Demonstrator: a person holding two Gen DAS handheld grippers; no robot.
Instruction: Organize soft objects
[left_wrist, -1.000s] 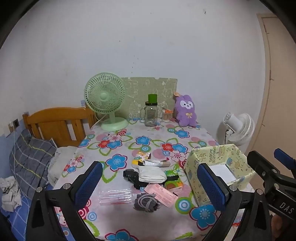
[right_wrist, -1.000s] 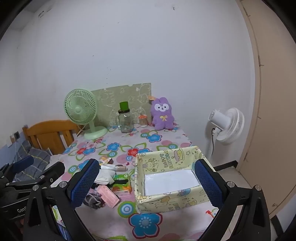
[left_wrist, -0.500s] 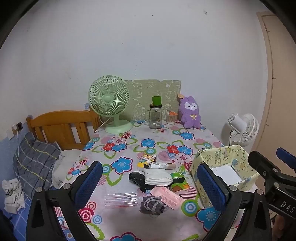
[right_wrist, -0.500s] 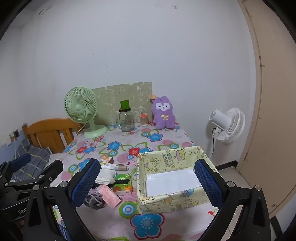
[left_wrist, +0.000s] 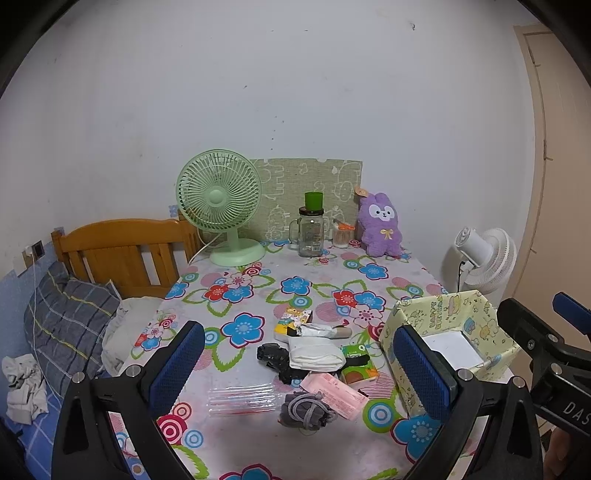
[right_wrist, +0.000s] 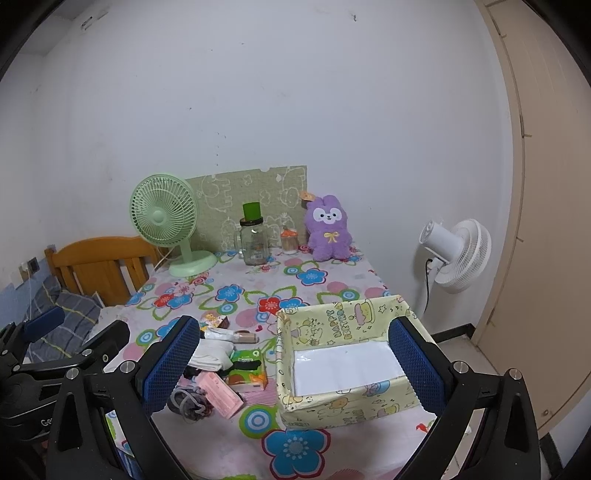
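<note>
Left tool (left_wrist: 295, 373) wide apart, empty, above worktop (left_wrist: 258, 291) edge. Grey sock ball (left_wrist: 306, 410) at 6 o'clock of pile. Drop low, pinch middle, squeeze gently. Right tool (right_wrist: 291, 365) apart, empty. Yellow box (right_wrist: 332, 321) at 3 o'clock, empty.

The left gripper (left_wrist: 301, 363) is held level in the air, and its two blue-padded fingers (left_wrist: 176, 363) stand wide apart with nothing between them. The right gripper (right_wrist: 295, 360) is in the same pose, also spread wide and empty. Both point forward, side by side and close together. Each one appears at the edge of the other's view.
</note>
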